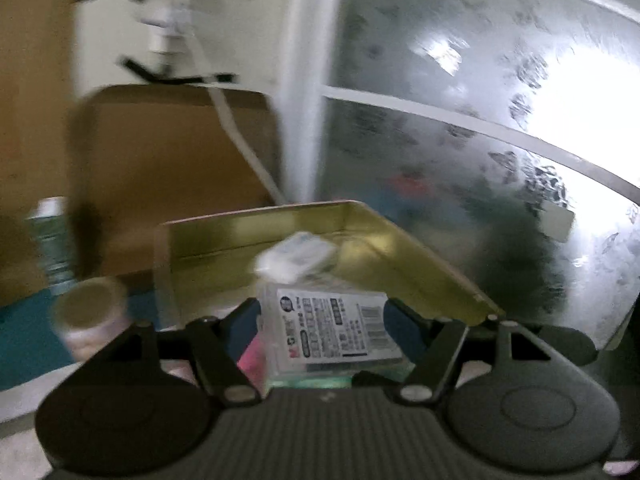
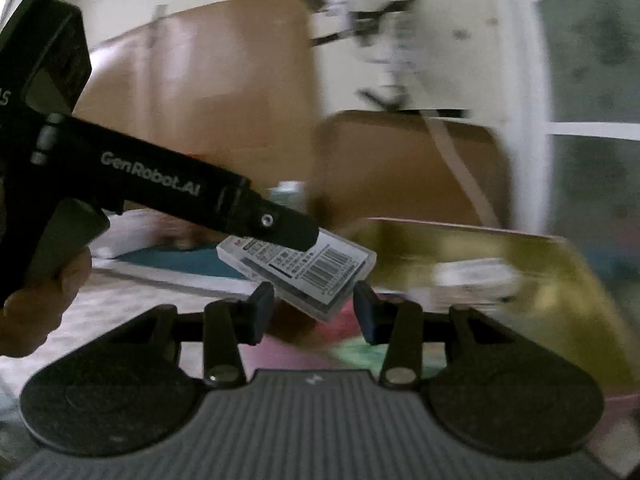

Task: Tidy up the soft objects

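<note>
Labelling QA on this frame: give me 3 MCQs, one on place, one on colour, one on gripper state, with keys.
1. Where is the small white packet?
A. Inside the tin tray
B. On the cardboard box
C. Held by the right hand-held gripper

2. What colour is the tray's inner surface?
A. Red
B. Gold
C. Blue

3. What is the state of the left hand-held gripper?
A. Open and holding nothing
B. Shut on the clear labelled box
C. Out of view

Answers:
1 A: the left wrist view shows the packet lying within the tray's walls.
2 B: both views show a gold, shiny interior.
3 B: the right wrist view shows its finger pressed on the barcode label, with the box off the table; the right hand-held gripper stands open just below it.
</note>
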### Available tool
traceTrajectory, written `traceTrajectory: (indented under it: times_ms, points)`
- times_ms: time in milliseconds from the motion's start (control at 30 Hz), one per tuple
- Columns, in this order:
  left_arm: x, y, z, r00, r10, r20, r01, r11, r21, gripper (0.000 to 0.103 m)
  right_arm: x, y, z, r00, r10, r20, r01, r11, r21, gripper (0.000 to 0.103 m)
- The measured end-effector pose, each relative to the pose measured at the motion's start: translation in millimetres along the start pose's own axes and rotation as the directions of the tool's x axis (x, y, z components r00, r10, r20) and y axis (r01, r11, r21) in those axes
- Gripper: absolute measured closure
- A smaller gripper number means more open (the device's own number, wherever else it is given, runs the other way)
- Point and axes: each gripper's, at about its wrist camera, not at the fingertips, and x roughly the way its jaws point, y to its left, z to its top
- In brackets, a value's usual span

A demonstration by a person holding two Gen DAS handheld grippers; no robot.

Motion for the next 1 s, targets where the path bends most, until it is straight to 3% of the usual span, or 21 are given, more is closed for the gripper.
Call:
traceTrajectory:
  times_ms: [100, 167, 300, 367, 500, 700, 767, 900, 967, 1000]
  points:
    - [39.2, -23.2, 12.9, 0.999, -0.039, -0.018, 0.039, 0.999, 0.023, 0.034, 1.4, -35.7, -4.8, 0.996, -0.083, -0.029, 0.083, 0.996, 0.029, 0.056]
    - [67.4, -34.1, 20.1, 0.999, -0.038, -0.031, 0.039, 0.998, 0.047, 0.025, 6.7, -57.9, -7.1, 0.99, -0.127, -0.057, 0.13, 0.99, 0.054, 0.056]
    - [117.9, -35.3, 26.1, 0.994, 0.036, -0.107, -0.034, 0.999, 0.025, 0.023, 35.7, -82.2, -9.7, 0.973, -0.206, -0.102, 0.213, 0.975, 0.065, 0.055]
    - [118.9, -25.0, 22.1, 0.991, 0.051, -0.124, -0.053, 0.998, -0.019, 0.023, 45.5, -88.5, -13.0, 0.963, -0.242, -0.115, 0.25, 0.966, 0.066, 0.055]
    - [101.8, -12.9, 16.3, 0.991, 0.08, -0.108, -0.085, 0.995, -0.049, 0.02, 30.2, -94.9, -18.5, 0.978, -0.203, -0.056, 0.21, 0.965, 0.16, 0.055]
    - [55.6, -11.1, 7.5, 0.993, 0.109, -0.05, -0.112, 0.991, -0.07, 0.011, -6.9, -84.4, -21.9, 0.974, -0.217, 0.058, 0.195, 0.946, 0.26, 0.054]
    - [34.7, -13.9, 2.1, 0.992, 0.124, -0.026, -0.126, 0.99, -0.068, 0.003, -20.7, -78.5, -22.1, 0.966, -0.233, 0.109, 0.191, 0.934, 0.301, 0.047]
    - [-6.8, -11.8, -11.4, 0.986, 0.164, 0.025, -0.163, 0.985, -0.058, 0.0, -50.2, -52.3, -26.3, 0.923, -0.322, 0.212, 0.225, 0.896, 0.382, 0.031]
    - [-23.6, -7.5, -22.0, 0.983, 0.179, 0.025, -0.177, 0.981, -0.075, 0.0, -60.1, -33.8, -32.1, 0.902, -0.365, 0.231, 0.252, 0.879, 0.404, 0.013]
    - [-30.3, -4.8, -27.5, 0.983, 0.183, 0.018, -0.181, 0.98, -0.086, 0.0, -63.4, -23.7, -35.9, 0.9, -0.371, 0.229, 0.257, 0.876, 0.408, 0.011]
